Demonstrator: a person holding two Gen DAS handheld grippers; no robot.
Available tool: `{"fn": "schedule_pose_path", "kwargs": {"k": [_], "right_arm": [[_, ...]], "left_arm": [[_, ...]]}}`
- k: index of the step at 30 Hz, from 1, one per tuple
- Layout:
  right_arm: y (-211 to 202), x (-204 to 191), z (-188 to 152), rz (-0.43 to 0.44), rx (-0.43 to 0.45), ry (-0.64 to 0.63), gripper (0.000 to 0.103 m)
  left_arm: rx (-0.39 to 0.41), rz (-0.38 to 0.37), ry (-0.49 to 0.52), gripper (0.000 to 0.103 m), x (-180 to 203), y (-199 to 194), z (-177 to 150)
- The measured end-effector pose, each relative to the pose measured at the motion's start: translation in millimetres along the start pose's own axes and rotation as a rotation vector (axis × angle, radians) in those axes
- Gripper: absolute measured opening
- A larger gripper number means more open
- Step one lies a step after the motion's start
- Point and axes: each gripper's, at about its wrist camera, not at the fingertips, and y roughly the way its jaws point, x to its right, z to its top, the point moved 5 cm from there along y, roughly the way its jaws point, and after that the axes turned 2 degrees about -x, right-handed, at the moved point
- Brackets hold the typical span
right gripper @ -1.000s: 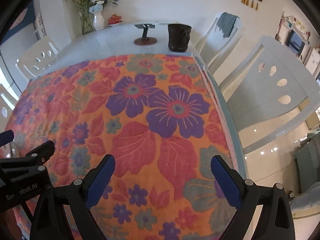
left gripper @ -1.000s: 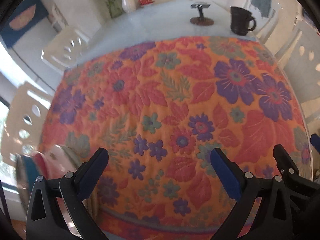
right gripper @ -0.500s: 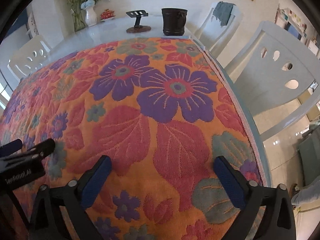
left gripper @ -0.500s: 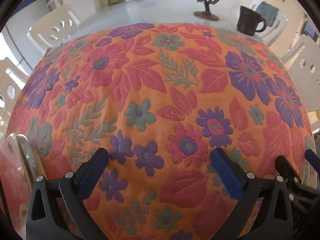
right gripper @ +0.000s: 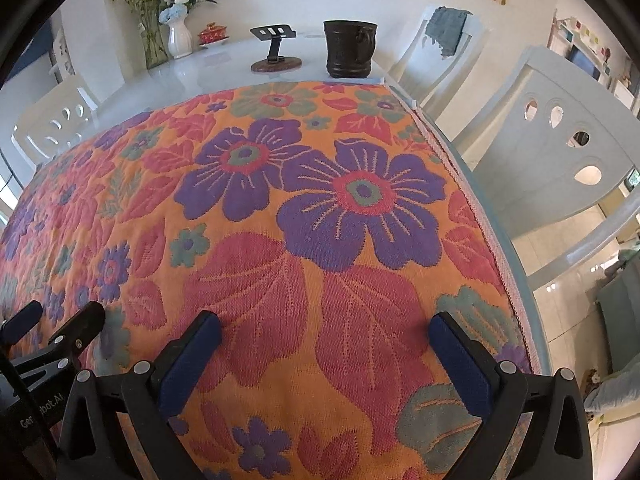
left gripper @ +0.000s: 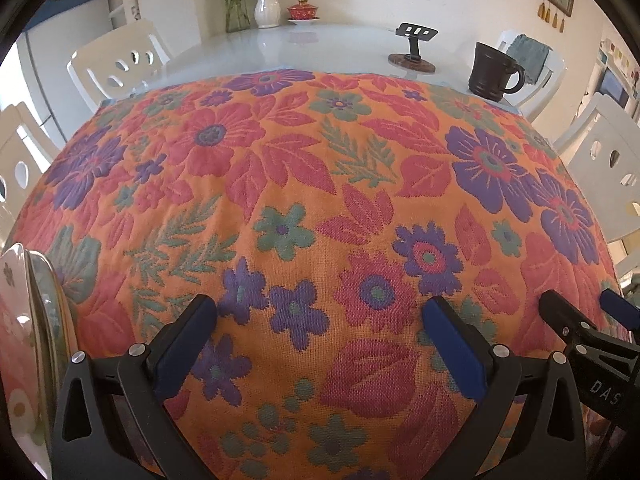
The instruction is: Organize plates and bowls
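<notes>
Left wrist view: at my far left edge, stacked plates (left gripper: pixel 24 320) stand on edge beside the floral cloth (left gripper: pixel 320 200); my left gripper (left gripper: pixel 320 316) hangs wide open, holding nothing. Further right, my right gripper (right gripper: pixel 324 330) — equally spread, empty — sits over the cloth, dark mug (right gripper: pixel 350 48) beyond.

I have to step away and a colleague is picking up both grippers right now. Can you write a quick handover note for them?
Left gripper: open, empty, low over the floral cloth.
Right gripper: open, empty, beside it over the same cloth.
Dishes: stacked plates show only at the left wrist view's left edge; no bowls in view.
Far end of the table: dark mug, phone stand, vase.
Done: nothing visibly sorted.
Left: probably reach left for the plates first, then find the bowls.
</notes>
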Motion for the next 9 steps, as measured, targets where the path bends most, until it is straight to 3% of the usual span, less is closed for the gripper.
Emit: {"fn": "schedule_pose_path", "kwargs": {"k": [9], "right_arm": [[-2.8,0.2,-5.6,-0.009,0.04,0.024,0.103]], "left_arm": [[0.003,-0.008,0.003,0.103,-2.7,0.2,-1.4]]}}
